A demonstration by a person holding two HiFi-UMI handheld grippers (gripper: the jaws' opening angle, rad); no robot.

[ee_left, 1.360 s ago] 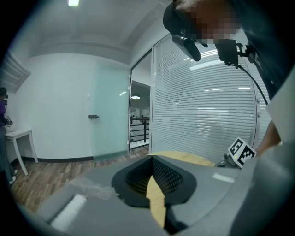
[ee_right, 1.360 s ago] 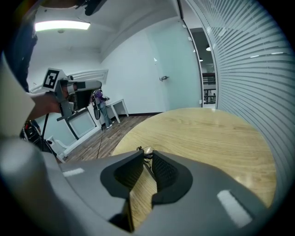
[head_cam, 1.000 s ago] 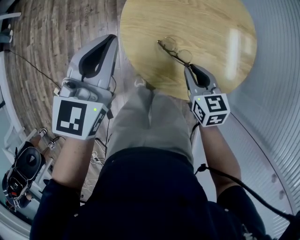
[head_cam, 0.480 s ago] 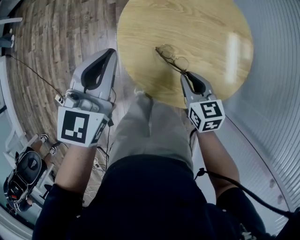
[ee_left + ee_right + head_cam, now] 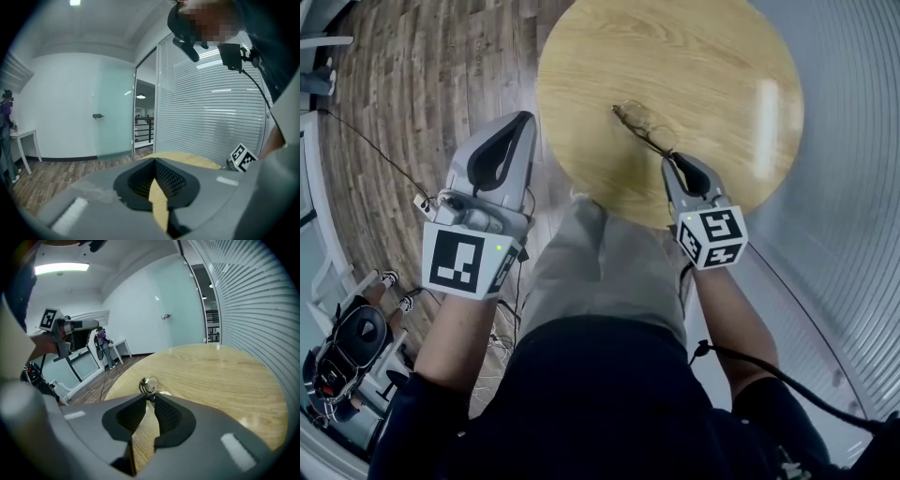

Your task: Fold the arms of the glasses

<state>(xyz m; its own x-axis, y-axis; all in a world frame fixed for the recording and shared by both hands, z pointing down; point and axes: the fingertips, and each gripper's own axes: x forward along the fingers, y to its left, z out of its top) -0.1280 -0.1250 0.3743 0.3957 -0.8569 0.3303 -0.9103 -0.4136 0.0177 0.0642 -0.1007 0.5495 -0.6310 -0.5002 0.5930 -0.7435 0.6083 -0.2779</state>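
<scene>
Near upper centre, the grey right gripper pinches thin wire-framed glasses on a round wooden table; the grey left gripper is closed, empty.

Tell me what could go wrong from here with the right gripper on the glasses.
1. The right gripper pinches only the thin arm end of the glasses; the arm may slip out or bend.
2. The left gripper hangs shut off the table, so nothing steadies the frame. A push could slide the glasses rather than fold the arm.
3. The glasses lie toward the table's near edge; a pull could drag them off.
</scene>
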